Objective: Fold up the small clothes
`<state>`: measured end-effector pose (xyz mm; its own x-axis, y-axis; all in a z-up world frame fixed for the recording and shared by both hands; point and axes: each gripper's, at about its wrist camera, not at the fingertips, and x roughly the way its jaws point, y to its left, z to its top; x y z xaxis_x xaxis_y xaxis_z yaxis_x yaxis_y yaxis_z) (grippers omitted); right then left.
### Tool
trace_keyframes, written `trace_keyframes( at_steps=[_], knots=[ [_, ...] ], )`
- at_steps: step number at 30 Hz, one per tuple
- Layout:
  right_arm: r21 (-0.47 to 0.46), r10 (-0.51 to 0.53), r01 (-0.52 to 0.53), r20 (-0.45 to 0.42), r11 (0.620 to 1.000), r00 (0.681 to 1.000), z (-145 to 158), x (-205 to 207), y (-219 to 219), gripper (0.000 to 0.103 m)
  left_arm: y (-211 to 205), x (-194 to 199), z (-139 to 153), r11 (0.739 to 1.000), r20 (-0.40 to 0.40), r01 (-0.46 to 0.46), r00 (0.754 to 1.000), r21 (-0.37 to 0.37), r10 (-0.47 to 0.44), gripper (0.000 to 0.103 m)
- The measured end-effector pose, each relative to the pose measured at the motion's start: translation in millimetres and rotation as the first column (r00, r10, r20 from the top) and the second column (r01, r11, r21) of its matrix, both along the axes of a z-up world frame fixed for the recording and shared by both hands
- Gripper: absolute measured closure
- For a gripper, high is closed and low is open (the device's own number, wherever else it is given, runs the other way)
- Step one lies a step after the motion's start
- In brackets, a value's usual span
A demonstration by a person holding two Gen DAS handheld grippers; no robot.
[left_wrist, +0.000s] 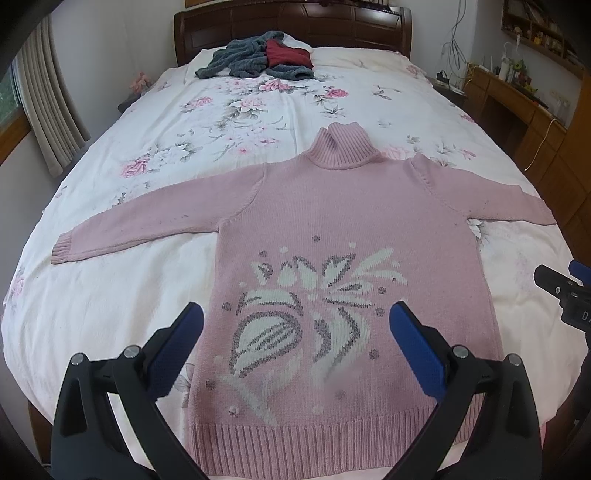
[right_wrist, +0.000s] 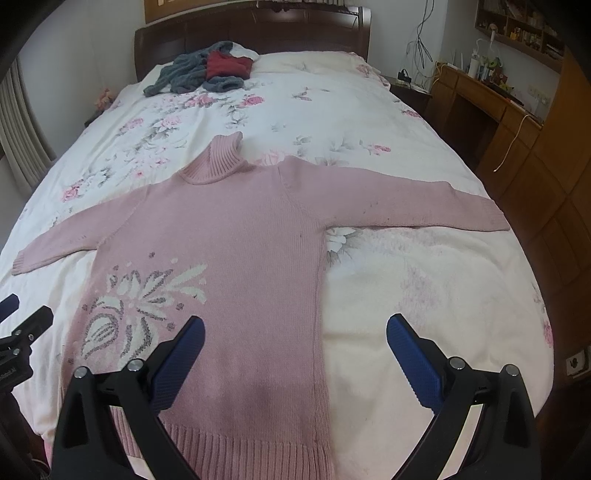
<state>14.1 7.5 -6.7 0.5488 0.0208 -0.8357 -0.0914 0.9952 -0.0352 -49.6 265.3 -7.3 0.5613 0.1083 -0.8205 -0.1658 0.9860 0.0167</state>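
A pink turtleneck sweater [left_wrist: 332,206] with a white and grey flower pattern lies flat on the bed [left_wrist: 129,302], sleeves spread to both sides, hem toward me. My left gripper [left_wrist: 295,314] hovers open above the patterned lower front, nothing between its blue pads [left_wrist: 413,339]. In the right wrist view the same sweater [right_wrist: 240,240] lies left of centre. My right gripper [right_wrist: 295,325] is open above the sweater's right side edge near the hem. The other gripper [right_wrist: 22,325] shows at the left edge of that view.
A pile of grey and dark red clothes [left_wrist: 258,55] sits near the wooden headboard [left_wrist: 295,26]. A wooden desk with small items [right_wrist: 491,99] stands along the right side of the bed. Curtains [left_wrist: 48,103] hang at the left.
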Motion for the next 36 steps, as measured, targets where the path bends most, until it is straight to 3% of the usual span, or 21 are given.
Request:
trace_keyframes(
  at_steps=[28, 32, 36],
  knots=[
    [0.028, 0.012, -0.012, 0.025, 1.000, 1.000, 0, 8, -8, 0.004, -2, 9, -7, 1.000, -0.024, 0.012, 1.000, 0.013, -0.012, 0.003],
    [0.111, 0.010, -0.009, -0.010, 0.994, 1.000, -10, 33, -41, 0.004, -11, 34, -16, 0.999, -0.049, 0.028, 0.998, 0.014, -0.027, 0.003],
    [0.178, -0.121, 0.130, -0.060, 0.975, 0.991, -15, 88, -132, 0.004, -25, 73, -17, 0.999, -0.042, 0.039, 0.998, -0.004, -0.040, 0.003]
  ],
)
